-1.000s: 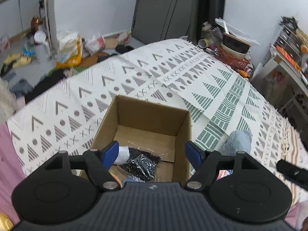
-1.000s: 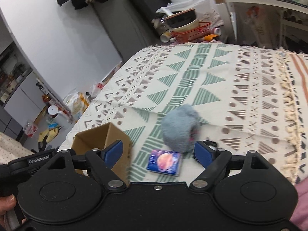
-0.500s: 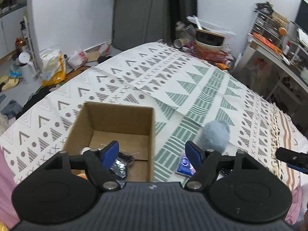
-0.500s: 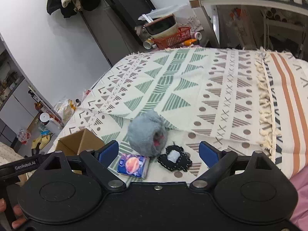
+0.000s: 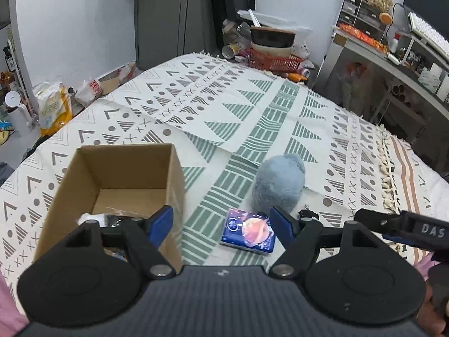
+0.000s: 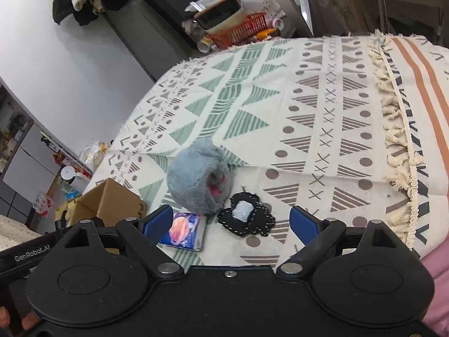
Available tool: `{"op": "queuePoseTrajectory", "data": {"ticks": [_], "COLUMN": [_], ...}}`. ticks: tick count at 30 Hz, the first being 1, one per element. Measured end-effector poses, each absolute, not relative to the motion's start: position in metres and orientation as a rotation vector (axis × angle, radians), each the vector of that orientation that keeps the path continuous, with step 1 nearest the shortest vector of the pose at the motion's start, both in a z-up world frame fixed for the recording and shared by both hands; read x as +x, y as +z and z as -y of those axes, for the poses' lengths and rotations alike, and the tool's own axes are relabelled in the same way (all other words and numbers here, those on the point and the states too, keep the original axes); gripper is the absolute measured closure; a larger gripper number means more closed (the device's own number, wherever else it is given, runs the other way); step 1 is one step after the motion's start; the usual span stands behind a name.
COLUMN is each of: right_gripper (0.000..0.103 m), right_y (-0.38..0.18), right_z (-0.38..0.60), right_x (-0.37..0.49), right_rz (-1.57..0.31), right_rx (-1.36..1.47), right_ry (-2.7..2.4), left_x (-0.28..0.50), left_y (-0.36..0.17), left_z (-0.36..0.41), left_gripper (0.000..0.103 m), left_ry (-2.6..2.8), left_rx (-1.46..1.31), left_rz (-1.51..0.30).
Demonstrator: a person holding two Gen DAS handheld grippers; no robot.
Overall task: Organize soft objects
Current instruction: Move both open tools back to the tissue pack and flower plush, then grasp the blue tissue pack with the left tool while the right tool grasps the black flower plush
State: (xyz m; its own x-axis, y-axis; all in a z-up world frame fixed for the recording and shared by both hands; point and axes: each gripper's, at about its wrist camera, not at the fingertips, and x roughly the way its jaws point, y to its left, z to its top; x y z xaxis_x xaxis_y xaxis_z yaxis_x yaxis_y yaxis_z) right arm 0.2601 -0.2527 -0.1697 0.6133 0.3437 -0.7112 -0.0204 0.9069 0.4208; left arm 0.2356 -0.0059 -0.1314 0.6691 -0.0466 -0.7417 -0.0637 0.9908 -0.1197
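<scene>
Surface: a bed covered by a patterned blanket (image 5: 252, 106); all task items lie on it.
Box: cardboard box (image 5: 118, 174) on the left side of the blanket, top open.
Box contents: a few items already lie at the bottom, among them something white and something dark in clear wrap; exact identity cannot be told, as the left tongs hide most of them.
Items outside the box: three.
Plush: grey plush (image 6: 196, 179), upright-ish, with a pink patch showing in the right wrist view; near the box but apart from it.
Pack: blue pack (image 5: 248, 230) with a planet print, flat on the blanket, just in front of the plush, between box and plush.
Patch: black stitched patch (image 6: 247, 217) with a pale centre, flat, just beside the plush.
Left tongs (image 5: 221, 221): released, jaws spread, empty; above the near box wall and the pack.
Right tongs (image 6: 231, 221): released, jaws spread wide, empty; above the pack and patch.
Progress: judged partway. Some items are boxed; plush, pack and patch remain.
Next step, judged: either tongs close on one remaining item and carry it to the box.
</scene>
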Motion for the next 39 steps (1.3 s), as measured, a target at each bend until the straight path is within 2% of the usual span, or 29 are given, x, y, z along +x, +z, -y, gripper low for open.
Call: {"op": "queuePoseTrajectory", "data": {"ticks": [11,25,29,39], "right_gripper": [0.017,0.03,0.038,0.044], "right_y": [-0.199,-0.235,-0.243,-0.25], "right_z": [0.256,0.259,0.257,0.252], "right_x": [0.282,0.311,0.317,0.32], "right_rz": [-0.944,-1.017,-1.042,-1.062], "right_rx": [0.424,0.477,0.474,0.447], "right_ry": [0.246,0.27,0.265,0.28], "left_x": [0.261,0.3,0.303,0.311], "left_y": [-0.149,-0.191,-0.202,-0.227], "left_z": [0.036,0.055,0.06,0.061], "left_gripper": [0.029,0.029,0.029,0.029], "left_ry": [0.016,0.016,0.011,0.015], "left_rx": [-0.125,-0.077,-0.067,-0.032], "left_rz": [-0.894,-0.996,-1.018,-1.078]}}
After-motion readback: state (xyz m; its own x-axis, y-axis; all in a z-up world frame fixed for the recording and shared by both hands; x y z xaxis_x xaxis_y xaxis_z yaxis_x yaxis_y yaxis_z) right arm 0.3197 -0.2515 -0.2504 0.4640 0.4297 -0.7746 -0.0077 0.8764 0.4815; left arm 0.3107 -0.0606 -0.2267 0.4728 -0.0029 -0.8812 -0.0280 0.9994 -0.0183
